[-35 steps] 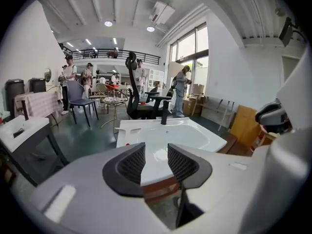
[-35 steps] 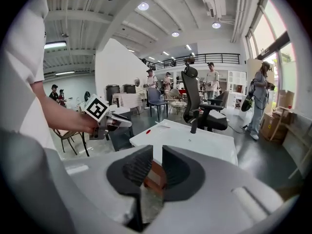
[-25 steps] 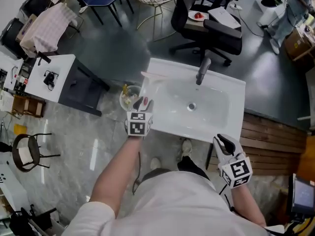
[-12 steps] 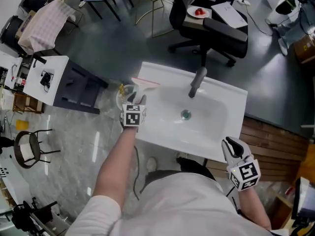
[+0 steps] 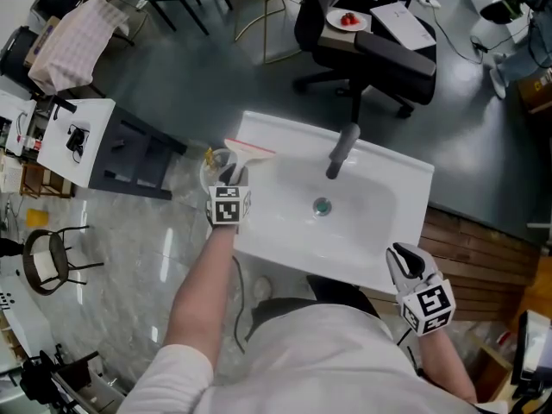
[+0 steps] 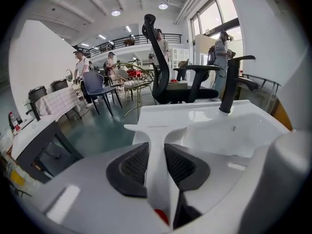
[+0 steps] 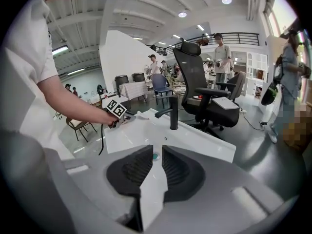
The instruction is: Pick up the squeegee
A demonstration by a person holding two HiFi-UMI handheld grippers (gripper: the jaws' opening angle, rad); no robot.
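The squeegee [image 5: 248, 151], white with a red-edged blade, lies on the far left corner of the white sink [image 5: 379, 172]. My left gripper [image 5: 233, 176] reaches over the sink's left rim onto its handle. In the left gripper view the white handle [image 6: 157, 147] fills the gap between the black pads [image 6: 132, 165], with the blade beyond the tips. The left gripper's [image 6: 157, 162] jaws are closing and touch the handle on both sides. My right gripper [image 5: 408, 262] hangs over the sink's near right corner, its jaws a narrow gap apart with nothing between them [image 7: 157, 167].
A dark faucet [image 5: 341, 149] stands at the back of the basin, with the drain [image 5: 323, 204] below it. A clear container [image 5: 216, 167] sits just left of the sink. A black office chair [image 5: 371, 41] stands behind, a white table [image 5: 82, 136] to the left, wooden slats [image 5: 470, 248] to the right.
My left gripper moved forward along the sink's left rim to the squeegee, and its jaws now lie around the handle. The right gripper shifted a little along the near right corner.
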